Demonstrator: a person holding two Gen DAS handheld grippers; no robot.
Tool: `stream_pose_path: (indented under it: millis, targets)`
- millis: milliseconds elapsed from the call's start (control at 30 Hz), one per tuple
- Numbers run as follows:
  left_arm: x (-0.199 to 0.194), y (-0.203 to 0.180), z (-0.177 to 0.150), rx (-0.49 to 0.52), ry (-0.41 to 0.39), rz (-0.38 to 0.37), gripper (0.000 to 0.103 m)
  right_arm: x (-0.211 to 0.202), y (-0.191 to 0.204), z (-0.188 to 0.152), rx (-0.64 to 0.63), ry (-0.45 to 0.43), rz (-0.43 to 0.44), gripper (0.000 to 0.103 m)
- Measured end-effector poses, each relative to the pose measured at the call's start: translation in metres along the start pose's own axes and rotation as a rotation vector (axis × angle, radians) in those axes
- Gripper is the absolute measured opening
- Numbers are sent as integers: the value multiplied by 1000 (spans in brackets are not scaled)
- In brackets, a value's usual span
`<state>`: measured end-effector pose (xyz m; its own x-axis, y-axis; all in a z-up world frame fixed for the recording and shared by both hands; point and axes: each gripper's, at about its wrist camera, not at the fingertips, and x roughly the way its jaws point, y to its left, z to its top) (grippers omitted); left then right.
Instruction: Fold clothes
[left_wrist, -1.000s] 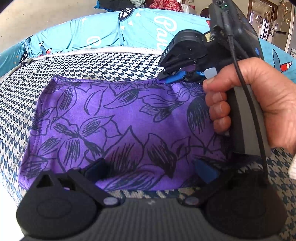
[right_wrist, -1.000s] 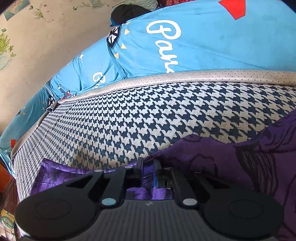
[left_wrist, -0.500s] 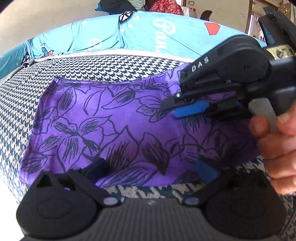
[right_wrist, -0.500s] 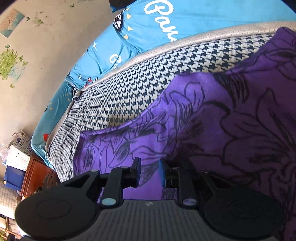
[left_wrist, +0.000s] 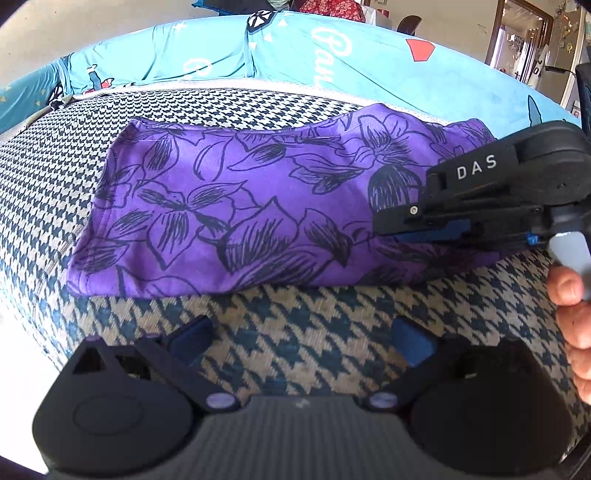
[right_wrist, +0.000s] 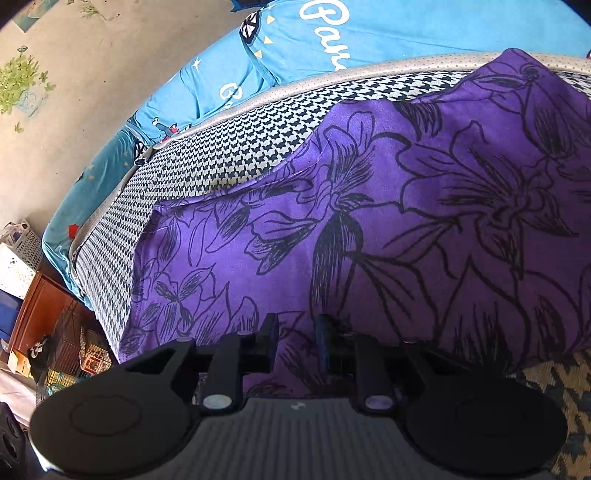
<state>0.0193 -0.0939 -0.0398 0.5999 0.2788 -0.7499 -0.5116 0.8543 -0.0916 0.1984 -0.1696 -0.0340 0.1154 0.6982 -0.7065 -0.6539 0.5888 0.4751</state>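
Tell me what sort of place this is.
Most likely a lived-in home, perhaps a bedroom: a purple floral garment lies on a houndstooth-covered mattress, blue printed bedding behind it, and a wooden cabinet beside.

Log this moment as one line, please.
stage: fold laid | purple floral garment: folded on houndstooth cover | left hand-held gripper: open, empty | right hand-held gripper: narrow gap, jaws just opened, empty, over garment

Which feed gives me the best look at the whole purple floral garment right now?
The left wrist view: the purple garment lies folded on the houndstooth cover with all its edges visible except the right end, behind the right gripper. The right wrist view shows it close up, cropped at the right.
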Motion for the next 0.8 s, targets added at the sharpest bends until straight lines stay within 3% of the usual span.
stream_pose_path:
  millis: [500,667,800]
  targets:
    - [-15,31,-11,-113,12,37,103,-20,3,-28,26,-19,-21,20]
    - [-20,47,0,-174,7,96,103,-28,9,-33,17,-36,-39,23]
    - [-26,67,20,-233,-2,110,103,-34,24,-36,-70,-62,-75,27]
